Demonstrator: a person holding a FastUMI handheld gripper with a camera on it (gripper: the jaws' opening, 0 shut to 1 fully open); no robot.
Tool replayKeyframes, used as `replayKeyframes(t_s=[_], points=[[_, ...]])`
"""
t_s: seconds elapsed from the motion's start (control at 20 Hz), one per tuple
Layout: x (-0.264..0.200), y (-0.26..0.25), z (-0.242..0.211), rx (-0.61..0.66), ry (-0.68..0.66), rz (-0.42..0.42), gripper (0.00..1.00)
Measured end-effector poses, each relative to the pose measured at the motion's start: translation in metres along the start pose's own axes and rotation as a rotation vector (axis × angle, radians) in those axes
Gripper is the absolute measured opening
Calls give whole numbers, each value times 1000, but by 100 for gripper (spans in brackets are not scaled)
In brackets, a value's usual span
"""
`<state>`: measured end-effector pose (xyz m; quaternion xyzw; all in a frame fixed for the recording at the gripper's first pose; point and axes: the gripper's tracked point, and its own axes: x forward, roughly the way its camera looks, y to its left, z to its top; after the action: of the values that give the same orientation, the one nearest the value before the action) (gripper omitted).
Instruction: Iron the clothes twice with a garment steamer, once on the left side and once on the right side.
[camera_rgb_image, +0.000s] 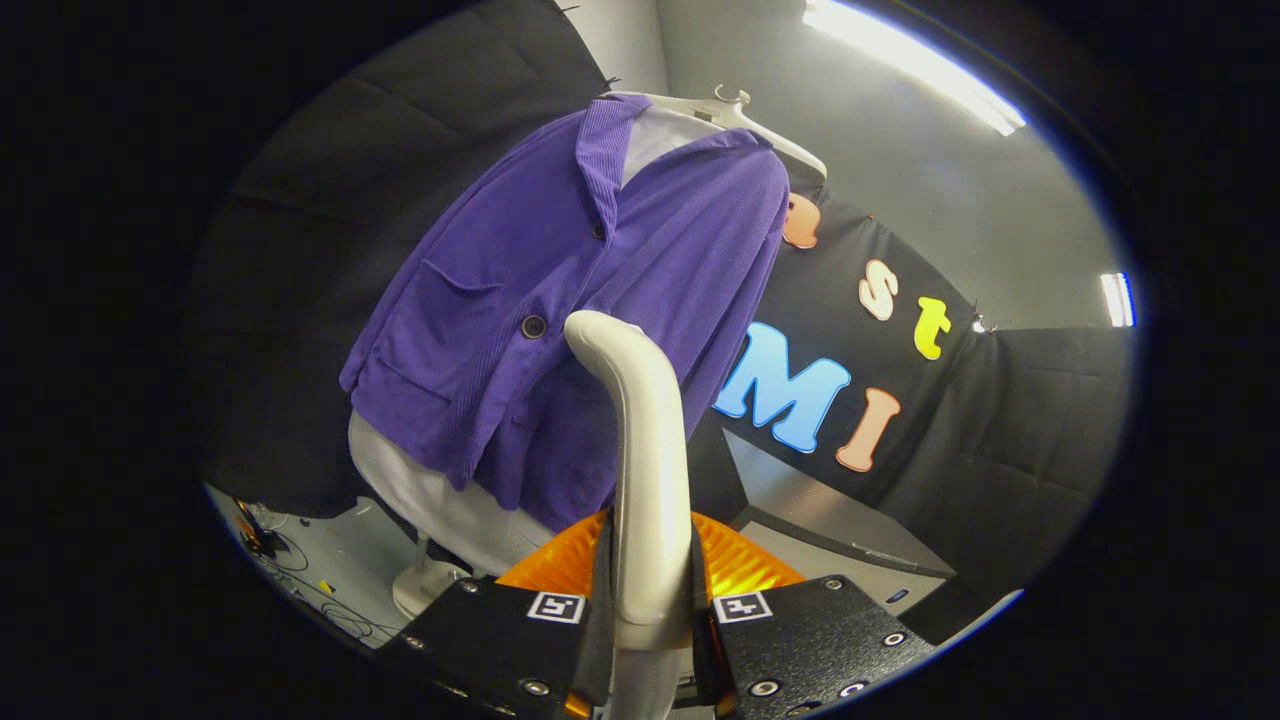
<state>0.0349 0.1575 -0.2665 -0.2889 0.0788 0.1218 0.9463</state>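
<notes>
A purple corduroy jacket (590, 300) hangs on a white hanger (735, 115) over a white mannequin torso (440, 500), tilted in my view. Between my fingers stands the cream-white garment steamer (645, 460), its handle rising from an orange base (735, 565). My gripper (650, 615) is shut on that handle, both black fingers (500, 630) pressing its sides. The steamer's curved head reaches the jacket's lower front, near the bottom button (533, 326) and right of the patch pocket. I cannot tell whether the head touches the cloth.
The mannequin's white stand foot (425, 585) rests on a light floor with cables (300, 575) beside it. Black booth cloth (1000, 430) surrounds the jacket. A grey ledge (830, 520) runs along the wall beyond the fingers.
</notes>
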Motion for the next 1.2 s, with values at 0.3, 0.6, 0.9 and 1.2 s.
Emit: replayKeyframes(t_s=[0.3,0.6,0.9,1.2], points=[[-6,11,-29,-18,39,38,32],[-13,14,-46,-7,74,50,32],[-13,25,-63,16,136,77,32],[-22,40,-83,42,192,99,32]])
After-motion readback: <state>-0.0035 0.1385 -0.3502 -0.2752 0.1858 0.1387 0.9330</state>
